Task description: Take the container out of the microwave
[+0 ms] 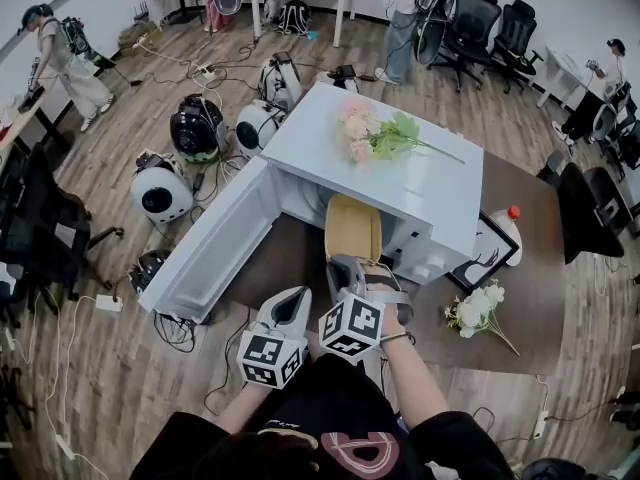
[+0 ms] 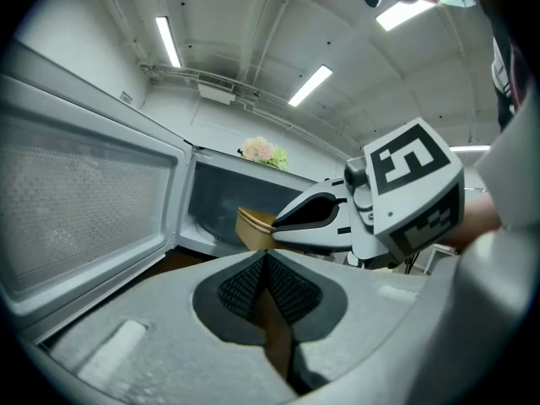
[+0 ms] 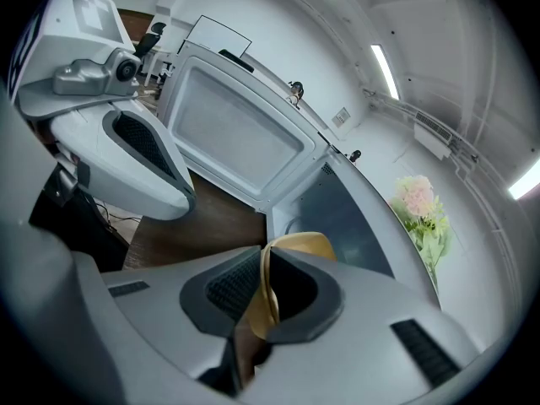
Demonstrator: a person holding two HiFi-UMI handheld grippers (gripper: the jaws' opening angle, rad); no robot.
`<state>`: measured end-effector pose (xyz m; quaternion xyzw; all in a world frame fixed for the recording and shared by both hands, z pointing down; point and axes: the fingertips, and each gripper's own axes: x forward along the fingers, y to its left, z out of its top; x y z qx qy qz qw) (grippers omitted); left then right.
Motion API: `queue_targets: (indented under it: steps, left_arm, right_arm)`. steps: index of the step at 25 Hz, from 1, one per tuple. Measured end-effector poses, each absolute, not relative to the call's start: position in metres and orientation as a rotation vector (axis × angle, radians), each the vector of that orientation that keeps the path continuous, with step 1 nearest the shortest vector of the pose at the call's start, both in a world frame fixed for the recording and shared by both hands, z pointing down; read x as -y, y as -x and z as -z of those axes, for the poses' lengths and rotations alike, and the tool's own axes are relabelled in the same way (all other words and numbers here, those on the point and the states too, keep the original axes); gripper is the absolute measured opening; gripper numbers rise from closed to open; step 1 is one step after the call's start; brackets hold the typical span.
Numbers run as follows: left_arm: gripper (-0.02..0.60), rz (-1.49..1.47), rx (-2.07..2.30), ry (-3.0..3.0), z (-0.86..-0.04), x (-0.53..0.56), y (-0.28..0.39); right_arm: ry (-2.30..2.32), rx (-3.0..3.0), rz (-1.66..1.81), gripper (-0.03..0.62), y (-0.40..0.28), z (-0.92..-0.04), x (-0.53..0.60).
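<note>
A tan, paper-like container (image 1: pixel 352 226) stands at the mouth of the white microwave (image 1: pixel 420 193), whose door (image 1: pixel 210 243) swings open to the left. My right gripper (image 1: pixel 345 265) is shut on its near rim; in the right gripper view the golden rim (image 3: pixel 304 245) runs between the pads of that gripper (image 3: pixel 263 264). My left gripper (image 1: pixel 293 303) hangs just left of it, over the brown table, jaws together with nothing in them. The left gripper view shows its pads (image 2: pixel 266 256) meeting, with the container (image 2: pixel 253 226) and the right gripper (image 2: pixel 316 218) ahead.
Pink flowers (image 1: pixel 375 133) lie on top of the microwave. On the table (image 1: pixel 520 298) to its right are a white bouquet (image 1: pixel 475 313), a picture frame (image 1: pixel 485 253) and a bottle (image 1: pixel 508 226). Round appliances and cables cover the floor at left (image 1: pixel 190 133).
</note>
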<state>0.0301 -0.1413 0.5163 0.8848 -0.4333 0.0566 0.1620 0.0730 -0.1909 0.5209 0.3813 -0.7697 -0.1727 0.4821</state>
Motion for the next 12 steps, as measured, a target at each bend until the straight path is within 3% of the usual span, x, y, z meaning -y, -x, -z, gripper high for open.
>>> queue_targets:
  steps: [12]
  left_arm:
    - [0.009,-0.147,1.271,-2.511,-0.513,0.125,-0.025]
  right_arm:
    - [-0.940,1.887,0.439,0.041,-0.071,-0.513,0.171]
